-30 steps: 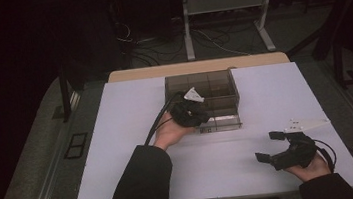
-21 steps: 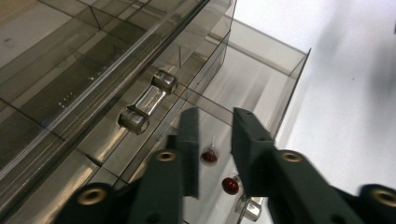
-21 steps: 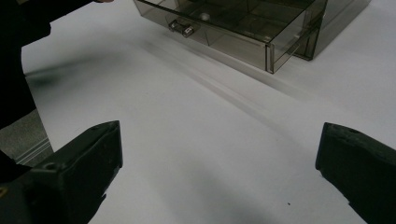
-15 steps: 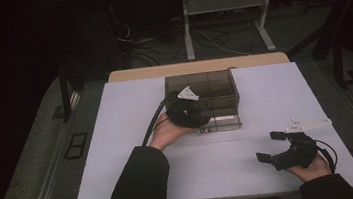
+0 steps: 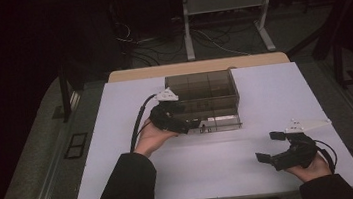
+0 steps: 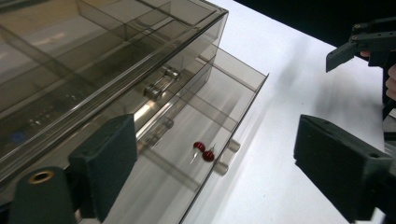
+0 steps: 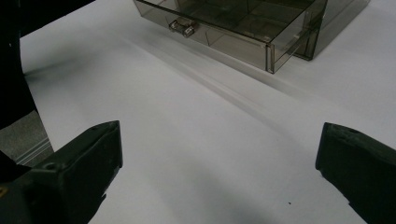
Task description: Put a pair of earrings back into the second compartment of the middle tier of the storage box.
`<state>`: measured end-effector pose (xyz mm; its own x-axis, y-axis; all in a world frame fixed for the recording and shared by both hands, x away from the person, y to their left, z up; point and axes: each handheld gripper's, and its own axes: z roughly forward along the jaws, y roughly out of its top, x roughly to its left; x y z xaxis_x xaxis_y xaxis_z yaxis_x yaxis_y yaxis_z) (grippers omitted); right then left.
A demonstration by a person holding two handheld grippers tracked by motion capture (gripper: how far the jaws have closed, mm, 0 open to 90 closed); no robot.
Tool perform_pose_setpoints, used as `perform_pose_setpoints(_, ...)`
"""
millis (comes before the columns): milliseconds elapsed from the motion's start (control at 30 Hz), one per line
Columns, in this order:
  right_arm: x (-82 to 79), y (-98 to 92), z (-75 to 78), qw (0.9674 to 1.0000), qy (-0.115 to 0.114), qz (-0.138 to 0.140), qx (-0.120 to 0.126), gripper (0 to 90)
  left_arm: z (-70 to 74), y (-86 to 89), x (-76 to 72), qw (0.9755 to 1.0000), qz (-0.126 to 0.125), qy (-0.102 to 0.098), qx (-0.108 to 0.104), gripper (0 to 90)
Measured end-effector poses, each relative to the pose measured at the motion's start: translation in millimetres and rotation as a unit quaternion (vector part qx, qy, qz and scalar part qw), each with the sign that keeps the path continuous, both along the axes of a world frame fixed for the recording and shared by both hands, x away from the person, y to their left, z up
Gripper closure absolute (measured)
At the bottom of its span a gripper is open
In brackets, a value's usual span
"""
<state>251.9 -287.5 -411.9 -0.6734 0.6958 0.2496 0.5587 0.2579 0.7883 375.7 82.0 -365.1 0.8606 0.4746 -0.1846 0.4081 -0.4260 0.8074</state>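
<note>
A smoky clear drawer box (image 5: 201,89) stands at the middle of the white table top (image 5: 274,93). Its bottom drawer (image 6: 205,135) is pulled out, and two red-headed pins (image 6: 203,151) lie in it near the small front knob (image 6: 226,158). My left gripper (image 5: 193,124) is at the drawer's front left; its jaws have just been opening and stand open (image 6: 224,172), pressing on nothing. Down at the front right, my right gripper (image 5: 269,147) rests open, its wide jaws (image 7: 219,163) facing the drawer (image 7: 243,28) across bare table.
The table's front edge runs just under my right hand. A wooden board edge (image 5: 196,67) lies behind the box. On the dark floor beyond stand a metal frame (image 5: 225,18) and loose cables (image 5: 158,46).
My left gripper has drawn back from the box toward the left and its jaws have gone from shut to open. The right gripper has stayed put.
</note>
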Motion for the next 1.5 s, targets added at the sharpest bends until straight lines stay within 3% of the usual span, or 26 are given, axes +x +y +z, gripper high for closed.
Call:
perform_pose_setpoints(133,-0.3,-0.4,0.3,1.0,0.002,0.0,0.001,0.2,1.2,10.3,-7.3,0.9996,0.023,-0.012,-0.005,2.0)
perform_pose_setpoints(167,-0.3,-0.5,0.4,1.0,0.001,-0.001,0.001,0.2,1.0,14.0,-9.6,0.9995,0.025,-0.016,0.003,0.4)
perform_pose_setpoints(433,0.2,0.2,-0.2,1.0,0.001,0.0,-0.001,0.1,-3.8,45.9,-28.6,0.9973,0.063,-0.036,-0.014,0.0)
perform_pose_setpoints(700,0.7,-0.2,-0.3,1.0,0.003,-0.003,-0.001,0.2,-13.5,71.3,-44.7,0.9954,0.086,-0.037,-0.019,0.0)
perform_pose_setpoints(1033,0.9,-0.3,-1.0,1.0,0.004,-0.002,-0.003,0.1,-32.3,89.4,-63.0,0.9932,0.107,-0.037,-0.028,0.0)
perform_pose_setpoints(1167,1.0,-0.4,-1.1,1.0,0.004,-0.002,-0.002,0.1,-41.9,96.1,-72.1,0.9928,0.114,-0.028,-0.025,0.0)
perform_pose_setpoints(1500,1.5,0.0,-1.5,1.0,0.004,-0.001,-0.004,0.2,-46.1,99.9,-85.9,0.9922,0.117,-0.028,-0.032,0.0)
